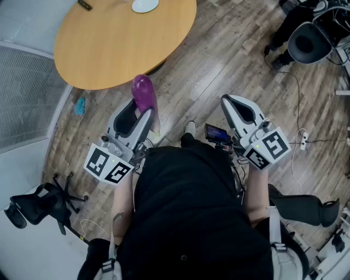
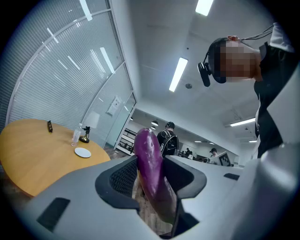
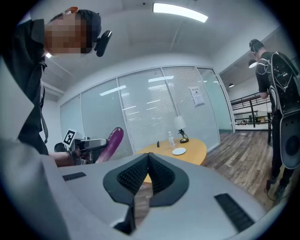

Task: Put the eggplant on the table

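Note:
A long purple eggplant (image 1: pixel 144 94) stands up between the jaws of my left gripper (image 1: pixel 140 111), which is shut on its lower part. In the left gripper view the eggplant (image 2: pixel 151 174) fills the gap between the dark ribbed pads (image 2: pixel 121 179). It hangs over the wooden floor, just short of the near edge of the round wooden table (image 1: pixel 117 44). My right gripper (image 1: pixel 226 101) is held beside it, to the right, jaws closed together and empty. The right gripper view shows its pads (image 3: pixel 161 174) meeting, with the eggplant (image 3: pixel 111 142) off to the left.
A white plate (image 1: pixel 145 5) lies at the table's far side, with a bottle (image 2: pixel 76 136) and a small lamp nearby. A black office chair (image 1: pixel 33 206) lies at lower left, another chair (image 1: pixel 307 39) and cables at upper right. A person with a backpack (image 3: pixel 277 98) stands to the right.

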Action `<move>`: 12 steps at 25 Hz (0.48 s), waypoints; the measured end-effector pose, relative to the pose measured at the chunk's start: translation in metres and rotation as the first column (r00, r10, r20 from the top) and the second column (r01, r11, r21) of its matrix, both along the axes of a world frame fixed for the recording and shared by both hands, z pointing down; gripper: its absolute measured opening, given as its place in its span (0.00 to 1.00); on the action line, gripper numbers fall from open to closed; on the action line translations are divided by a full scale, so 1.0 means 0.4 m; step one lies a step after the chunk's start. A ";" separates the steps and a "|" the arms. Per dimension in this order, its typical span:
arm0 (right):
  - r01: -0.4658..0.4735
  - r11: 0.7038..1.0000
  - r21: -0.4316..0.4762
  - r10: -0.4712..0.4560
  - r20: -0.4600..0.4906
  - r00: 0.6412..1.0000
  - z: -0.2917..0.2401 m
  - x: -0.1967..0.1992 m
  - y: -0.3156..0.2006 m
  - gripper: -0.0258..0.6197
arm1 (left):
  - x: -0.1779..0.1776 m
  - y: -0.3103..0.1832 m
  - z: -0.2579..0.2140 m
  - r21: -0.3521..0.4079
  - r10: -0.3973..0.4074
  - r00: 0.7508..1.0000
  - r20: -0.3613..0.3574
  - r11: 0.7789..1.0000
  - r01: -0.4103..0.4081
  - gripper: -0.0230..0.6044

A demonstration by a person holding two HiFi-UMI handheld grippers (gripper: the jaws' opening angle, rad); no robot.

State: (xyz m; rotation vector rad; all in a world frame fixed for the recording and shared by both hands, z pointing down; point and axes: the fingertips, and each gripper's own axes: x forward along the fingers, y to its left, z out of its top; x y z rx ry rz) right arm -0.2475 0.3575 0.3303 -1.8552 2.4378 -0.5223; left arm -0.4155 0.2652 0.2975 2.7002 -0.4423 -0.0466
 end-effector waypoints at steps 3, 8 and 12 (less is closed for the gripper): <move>0.004 1.000 0.002 -0.004 -0.009 1.000 -0.009 0.000 -0.001 0.07 | 0.004 0.004 -0.006 -0.012 0.024 1.000 -0.015 1.000 -0.024 0.35; 0.005 1.000 0.027 -0.005 0.018 1.000 -0.028 0.001 -0.009 0.07 | 0.001 -0.002 0.009 -0.047 0.033 0.999 -0.015 0.998 -0.034 0.34; 0.006 1.000 0.008 -0.007 0.012 1.000 -0.008 0.005 0.005 0.07 | -0.001 -0.001 0.024 -0.047 0.025 1.000 0.007 0.999 -0.024 0.34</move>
